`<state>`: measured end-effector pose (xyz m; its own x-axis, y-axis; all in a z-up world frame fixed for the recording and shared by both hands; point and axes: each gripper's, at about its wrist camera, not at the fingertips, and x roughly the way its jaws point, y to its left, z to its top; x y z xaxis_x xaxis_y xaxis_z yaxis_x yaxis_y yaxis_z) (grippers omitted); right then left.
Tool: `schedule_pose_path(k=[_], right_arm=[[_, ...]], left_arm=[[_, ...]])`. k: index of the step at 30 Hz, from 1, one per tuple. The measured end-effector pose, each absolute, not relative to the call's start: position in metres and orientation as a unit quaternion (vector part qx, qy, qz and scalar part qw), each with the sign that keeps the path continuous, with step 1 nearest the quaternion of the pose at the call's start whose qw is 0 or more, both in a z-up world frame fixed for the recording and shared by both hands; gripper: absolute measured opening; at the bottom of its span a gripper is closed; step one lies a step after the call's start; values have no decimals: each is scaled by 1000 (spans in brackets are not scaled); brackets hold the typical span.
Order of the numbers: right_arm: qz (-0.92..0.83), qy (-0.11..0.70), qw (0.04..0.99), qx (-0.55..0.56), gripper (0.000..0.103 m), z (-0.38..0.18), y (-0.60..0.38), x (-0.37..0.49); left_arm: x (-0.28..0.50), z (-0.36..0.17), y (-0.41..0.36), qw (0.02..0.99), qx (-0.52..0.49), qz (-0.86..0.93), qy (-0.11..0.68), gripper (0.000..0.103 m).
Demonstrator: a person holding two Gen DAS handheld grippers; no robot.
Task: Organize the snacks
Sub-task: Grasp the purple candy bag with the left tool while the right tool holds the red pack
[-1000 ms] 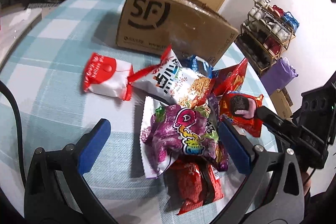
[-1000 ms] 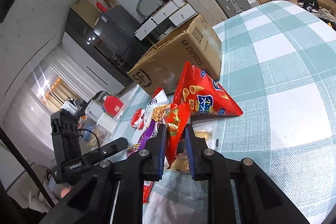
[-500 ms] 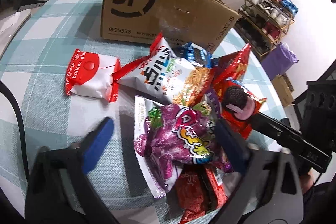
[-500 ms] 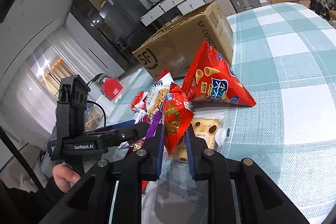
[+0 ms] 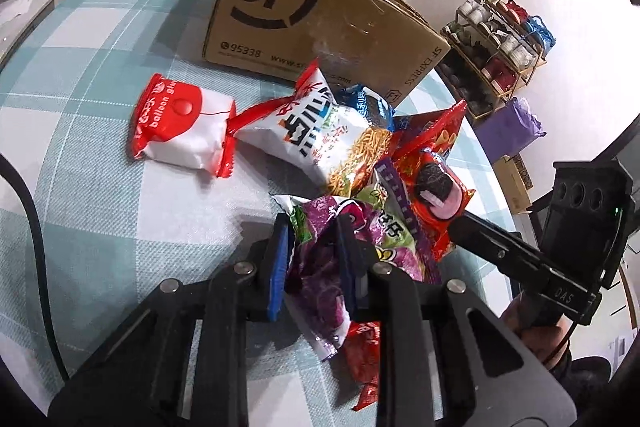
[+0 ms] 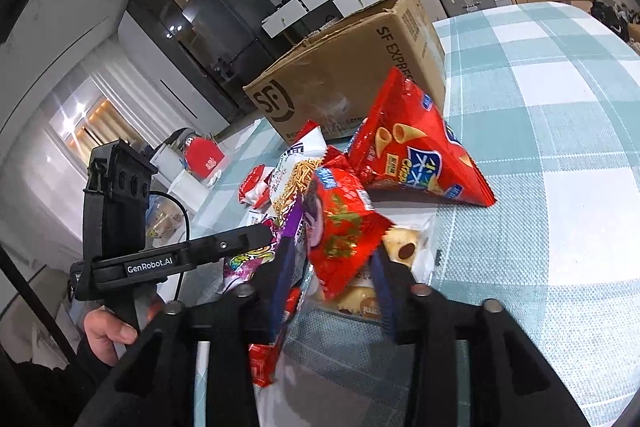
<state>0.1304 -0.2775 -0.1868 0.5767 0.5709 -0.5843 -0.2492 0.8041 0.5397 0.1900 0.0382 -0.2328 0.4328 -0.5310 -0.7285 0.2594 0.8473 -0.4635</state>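
Our left gripper [image 5: 313, 259] has just been closing and now pinches the purple bag [image 5: 320, 267]; our right gripper [image 6: 332, 279] has just been opening, the red pack [image 6: 344, 227] loose between its jaws. Every snack we see lies piled before the box [image 5: 320, 7], so sorting looks barely begun.

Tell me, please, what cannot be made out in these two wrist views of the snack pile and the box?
- Inside of the cardboard box: both views are too low to see in.
- Blue packet, left wrist view: mostly covered by the noodle bag.
- Pastry packet, right wrist view: partly hidden behind the red packet.
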Motion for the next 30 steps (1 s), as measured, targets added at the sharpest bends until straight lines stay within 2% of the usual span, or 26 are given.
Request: schedule_pose_path(k=[8,10,11,12,30], right_arm=[[245,407,854,213,46,-193,-269,149],[250,409,849,224,37,-194,-268,154],[252,409,847,226,29,-194,-268,157],[254,410,846,227,26,-195,-267,159],[270,397,837,263,25,-189,-264,149]], left_arm=[[185,-232,49,835,-157,-239,471,18],[185,-233,51,835,-159,-239,470,17],[185,-233,52,835,-161,-237,470,16],[184,-233,54,836,-162,-234,469,13],[173,-225,94,842,-180,-216,460,7]])
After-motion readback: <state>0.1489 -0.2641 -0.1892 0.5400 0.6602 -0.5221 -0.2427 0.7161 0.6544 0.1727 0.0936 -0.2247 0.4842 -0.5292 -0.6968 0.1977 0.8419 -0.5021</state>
